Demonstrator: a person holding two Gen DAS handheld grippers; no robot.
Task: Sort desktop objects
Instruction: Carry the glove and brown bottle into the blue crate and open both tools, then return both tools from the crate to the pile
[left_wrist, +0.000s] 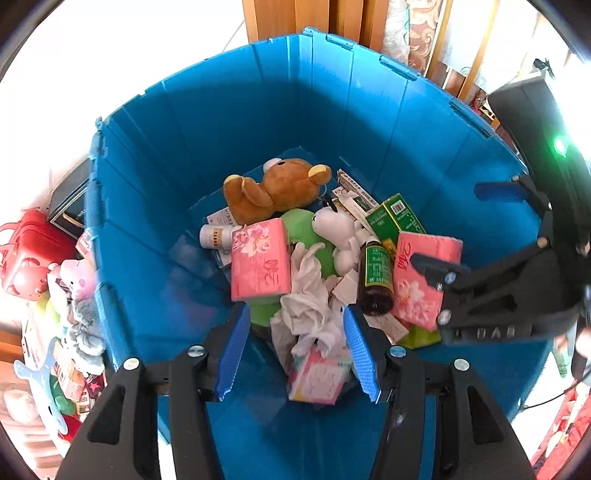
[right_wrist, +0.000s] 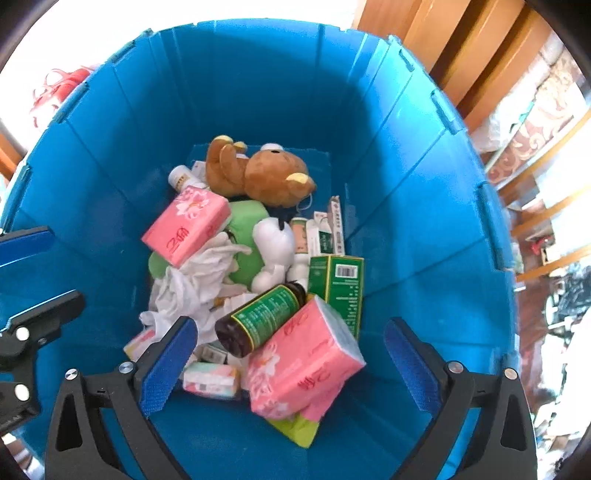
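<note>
left wrist view: looking down into blue bin (left_wrist: 207, 122). left gripper (left_wrist: 295, 350) hangs over near side of the pile, jaws parted a moderate way, nothing between pads; crumpled white tissue (left_wrist: 310, 306) and a small pink packet (left_wrist: 319, 376) lie below the gap, not gripped. brown bear plush (left_wrist: 280, 188) at far side of bin floor, lying on its side. white plush (left_wrist: 338, 229) just beside a green plush (left_wrist: 306, 232), mid-pile. pink tissue pack (left_wrist: 260, 258) resting on the green plush, left of centre. brown bottle with green label (left_wrist: 376, 277) lying between white plush and second pink tissue pack (left_wrist: 421, 280) near right wall. green box (left_wrist: 395, 216) behind the bottle. white bottle (left_wrist: 216, 236) by left wall. right gripper (left_wrist: 461, 229) entering from right, over the second pack, jaws wide, empty. more toys (left_wrist: 74, 295) outside left wall of bin.

right wrist view: same bin (right_wrist: 406, 166). right gripper (right_wrist: 288, 354) spread wide, holding nothing; second pink tissue pack (right_wrist: 303, 362) sits below the gap, brown bottle (right_wrist: 262, 317) leaning on its far edge. green box (right_wrist: 338, 288) upright toward right wall. bear (right_wrist: 258, 173) at far end. left gripper (right_wrist: 26, 269) at left edge, partly cut off.
</note>
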